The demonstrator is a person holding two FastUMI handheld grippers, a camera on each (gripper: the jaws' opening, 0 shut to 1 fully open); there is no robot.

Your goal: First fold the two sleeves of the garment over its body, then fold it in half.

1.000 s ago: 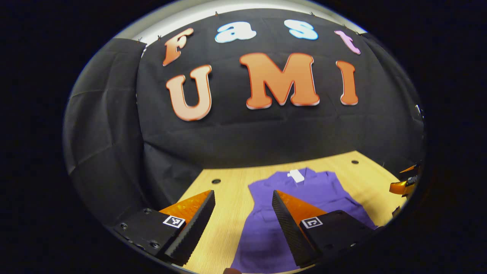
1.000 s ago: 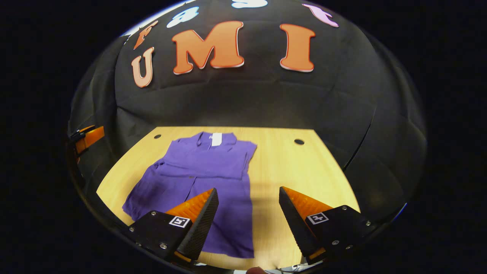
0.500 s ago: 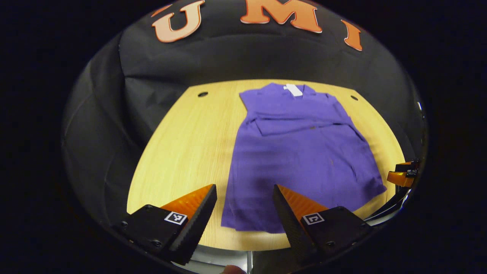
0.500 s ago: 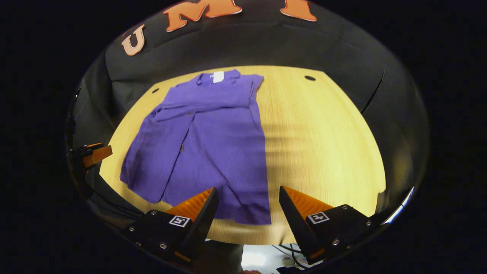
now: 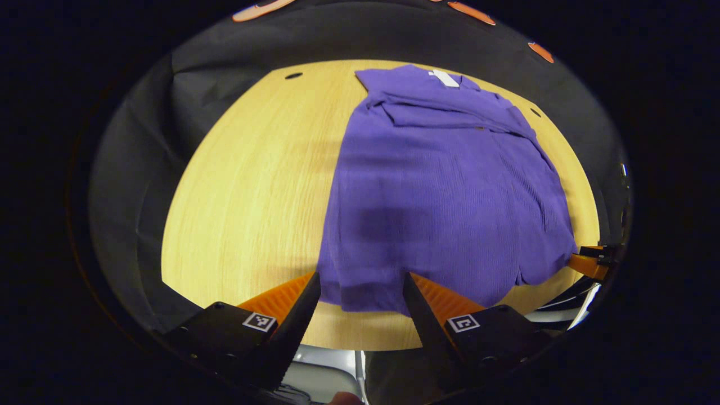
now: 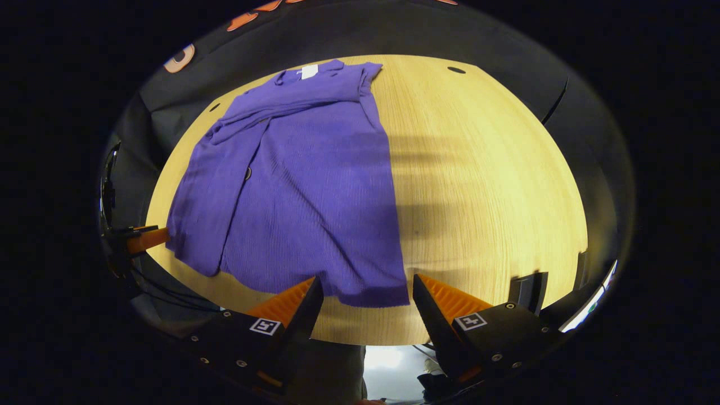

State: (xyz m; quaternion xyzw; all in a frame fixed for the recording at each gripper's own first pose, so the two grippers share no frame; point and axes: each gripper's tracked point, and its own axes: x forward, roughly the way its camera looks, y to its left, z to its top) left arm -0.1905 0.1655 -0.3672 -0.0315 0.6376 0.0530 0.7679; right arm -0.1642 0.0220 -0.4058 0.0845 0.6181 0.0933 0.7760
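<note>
Lining up for the half fold

We hold both grippers, left [image 5: 360, 287] and right [image 6: 365, 289], jaws spread, over the shirt's [image 5: 444, 185] hem at the bench's [image 5: 253, 185] near edge, sleeves already folded, ready to pinch its corners

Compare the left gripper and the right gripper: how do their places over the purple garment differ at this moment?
The left gripper frames the garment's left hem corner; the right gripper frames its right hem corner. The left one's fingers overlap the fabric edge; the right one's right finger sits over bare table. Both are open, holding nothing.
</note>
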